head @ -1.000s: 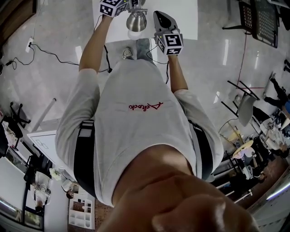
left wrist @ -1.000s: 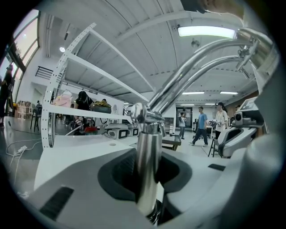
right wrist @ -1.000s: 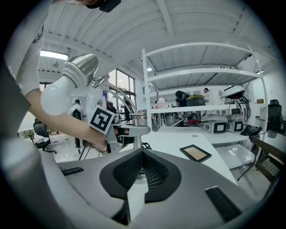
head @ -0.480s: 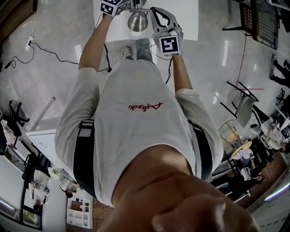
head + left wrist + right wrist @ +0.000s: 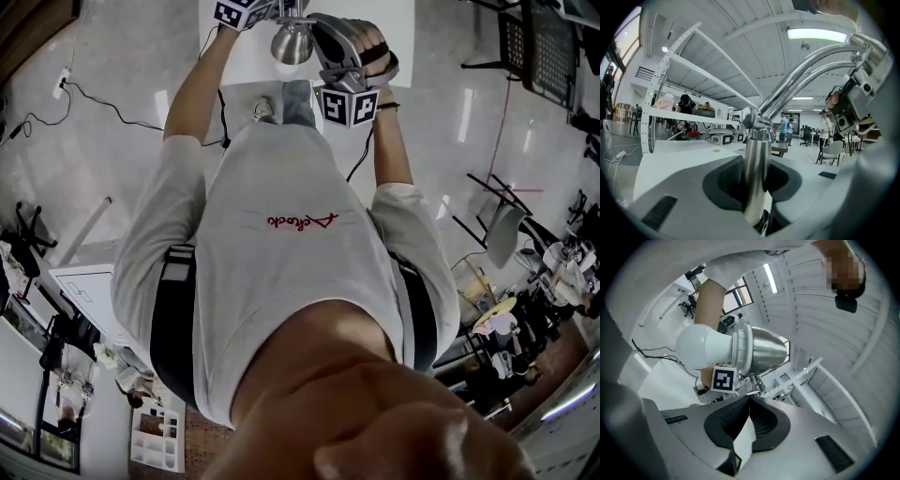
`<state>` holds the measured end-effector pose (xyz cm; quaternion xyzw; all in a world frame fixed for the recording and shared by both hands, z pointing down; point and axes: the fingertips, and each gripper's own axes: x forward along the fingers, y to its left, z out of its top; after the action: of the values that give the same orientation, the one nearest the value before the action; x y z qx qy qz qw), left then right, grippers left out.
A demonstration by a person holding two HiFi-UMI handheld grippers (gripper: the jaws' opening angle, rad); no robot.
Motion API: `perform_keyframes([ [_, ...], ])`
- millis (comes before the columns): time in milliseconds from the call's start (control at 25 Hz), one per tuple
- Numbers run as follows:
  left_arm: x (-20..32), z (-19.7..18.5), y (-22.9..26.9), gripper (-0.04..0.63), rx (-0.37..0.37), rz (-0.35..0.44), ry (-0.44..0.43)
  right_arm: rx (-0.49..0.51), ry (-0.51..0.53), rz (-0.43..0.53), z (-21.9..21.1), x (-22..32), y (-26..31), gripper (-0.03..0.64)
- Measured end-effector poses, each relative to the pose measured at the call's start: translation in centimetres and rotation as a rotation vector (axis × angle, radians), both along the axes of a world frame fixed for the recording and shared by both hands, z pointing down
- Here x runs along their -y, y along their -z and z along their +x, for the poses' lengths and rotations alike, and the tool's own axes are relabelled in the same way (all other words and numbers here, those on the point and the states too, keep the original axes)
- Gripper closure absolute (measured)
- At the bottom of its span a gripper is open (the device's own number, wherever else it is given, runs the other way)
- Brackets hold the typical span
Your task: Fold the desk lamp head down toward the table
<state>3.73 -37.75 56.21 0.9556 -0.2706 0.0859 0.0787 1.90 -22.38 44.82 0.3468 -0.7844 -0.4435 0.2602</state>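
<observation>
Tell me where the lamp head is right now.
Top centre of the head view, the lamp head sits between the left claw and the right claw.

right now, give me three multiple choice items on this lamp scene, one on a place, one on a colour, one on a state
1. What stands between the left claw's jaws? A a mug B the lamp's chrome post C nothing
2. What colour is the bulb in the lamp head? A red B black C white
3. How is the right claw? A wide open B shut and empty C shut on the lamp head

1 B: the post runs up between its jaws.
2 C: it shows white against the chrome head.
3 B: its jaws meet with nothing between.
</observation>
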Motion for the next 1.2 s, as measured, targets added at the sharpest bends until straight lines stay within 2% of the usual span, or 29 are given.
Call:
perform_keyframes([
  [40, 0.0, 0.0, 0.0, 0.469, 0.000, 0.000, -0.001, 0.000, 0.003, -0.003, 0.1, 0.1, 0.0, 0.591],
  [80, 0.0, -0.1, 0.0, 0.469, 0.003, 0.000, 0.000, 0.006, 0.009, -0.010, 0.1, 0.1, 0.1, 0.558],
  [160, -0.2, 0.0, -0.1, 0.469, 0.006, -0.003, -0.002, 0.012, 0.032, -0.025, 0.0, -0.2, 0.2, 0.433],
  [280, -0.3, 0.2, -0.1, 0.469, 0.009, -0.007, -0.003, -0.014, 0.072, -0.015, -0.6, -0.6, 0.4, 0.366],
  [480, -0.3, 0.4, 0.0, 0.469, -0.006, -0.004, -0.020, -0.078, 0.160, 0.030, -2.7, -0.3, 1.1, 0.362],
  [640, -0.3, 0.1, 0.0, 0.469, 0.010, -0.016, -0.020, -0.121, 0.221, 0.045, -4.3, -0.5, 0.7, 0.362],
  [720, -0.4, 0.4, 0.0, 0.468, 0.010, -0.017, -0.022, -0.128, 0.228, 0.042, -4.2, -0.7, 0.4, 0.382],
  [1040, -0.4, 0.4, -0.6, 0.468, 0.019, -0.027, -0.030, -0.144, 0.228, 0.076, -4.1, -0.7, 0.1, 0.383],
  [1200, -0.6, 0.4, -0.3, 0.466, 0.023, -0.030, -0.027, -0.126, 0.206, 0.119, -4.0, -0.6, 1.0, 0.472],
])
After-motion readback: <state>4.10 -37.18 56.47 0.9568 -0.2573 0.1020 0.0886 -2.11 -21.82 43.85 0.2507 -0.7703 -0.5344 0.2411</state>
